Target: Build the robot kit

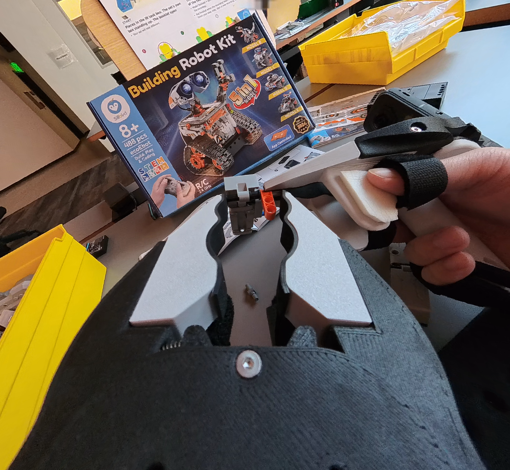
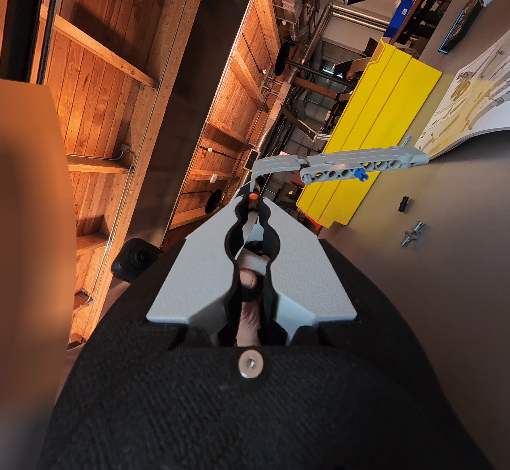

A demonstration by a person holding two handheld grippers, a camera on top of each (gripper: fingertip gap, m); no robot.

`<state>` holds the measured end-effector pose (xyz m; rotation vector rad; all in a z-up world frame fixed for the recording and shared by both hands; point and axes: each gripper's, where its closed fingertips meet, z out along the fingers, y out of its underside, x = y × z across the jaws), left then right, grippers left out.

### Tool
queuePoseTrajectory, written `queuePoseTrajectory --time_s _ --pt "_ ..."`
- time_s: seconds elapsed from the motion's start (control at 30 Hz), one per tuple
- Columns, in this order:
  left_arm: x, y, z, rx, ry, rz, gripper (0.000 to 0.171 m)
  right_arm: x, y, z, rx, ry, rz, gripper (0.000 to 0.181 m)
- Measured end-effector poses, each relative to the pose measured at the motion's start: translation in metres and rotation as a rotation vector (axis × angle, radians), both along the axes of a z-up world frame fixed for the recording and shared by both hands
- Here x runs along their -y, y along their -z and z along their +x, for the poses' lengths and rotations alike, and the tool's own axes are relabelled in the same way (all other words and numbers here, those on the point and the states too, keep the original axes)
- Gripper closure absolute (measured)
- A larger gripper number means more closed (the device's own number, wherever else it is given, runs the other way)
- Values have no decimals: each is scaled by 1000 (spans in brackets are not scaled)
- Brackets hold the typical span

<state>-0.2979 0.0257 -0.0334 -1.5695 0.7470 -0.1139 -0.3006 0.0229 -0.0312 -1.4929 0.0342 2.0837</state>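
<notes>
My left gripper (image 1: 252, 202) is shut on a small grey brick assembly (image 1: 240, 208) and holds it upright above the table. An orange connector (image 1: 268, 204) hangs on a black axle at the assembly's right side. My right gripper (image 1: 264, 187) comes in from the right, held by a hand, with its tips together at that axle and connector. In the right wrist view my right gripper (image 2: 252, 202) is shut on the orange connector (image 2: 252, 197). The assembly's long grey holed beam (image 2: 358, 165), with a blue pin, sticks out to the right.
A robot kit box (image 1: 204, 114) stands behind, with an open booklet (image 1: 276, 172) under the grippers. Yellow bins sit at the left (image 1: 41, 305) and back right (image 1: 386, 42). A small grey pin (image 1: 251, 292), a black pin (image 2: 404, 204) and a grey connector (image 2: 412, 233) lie on the table. The tips of both grippers are at nearly the same place. Left tips and right tips are each some 15 cm from the small grey pin (image 1: 251, 292). The right camera catches it too, in the right wrist view (image 2: 417, 234).
</notes>
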Motion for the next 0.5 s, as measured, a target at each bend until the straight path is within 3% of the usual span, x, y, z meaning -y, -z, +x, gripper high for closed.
queuePoseTrajectory --time_s 0.17,0.3,0.5 --pt "-1 2 -1 17 11 -13 135 -1 2 0 6 2 -9 176" --pt "-2 -1 -5 128 56 -55 135 0 -1 -4 24 -48 -2 175" --pt "7 -7 -14 306 223 -181 135 -4 -15 10 211 -28 234 155"
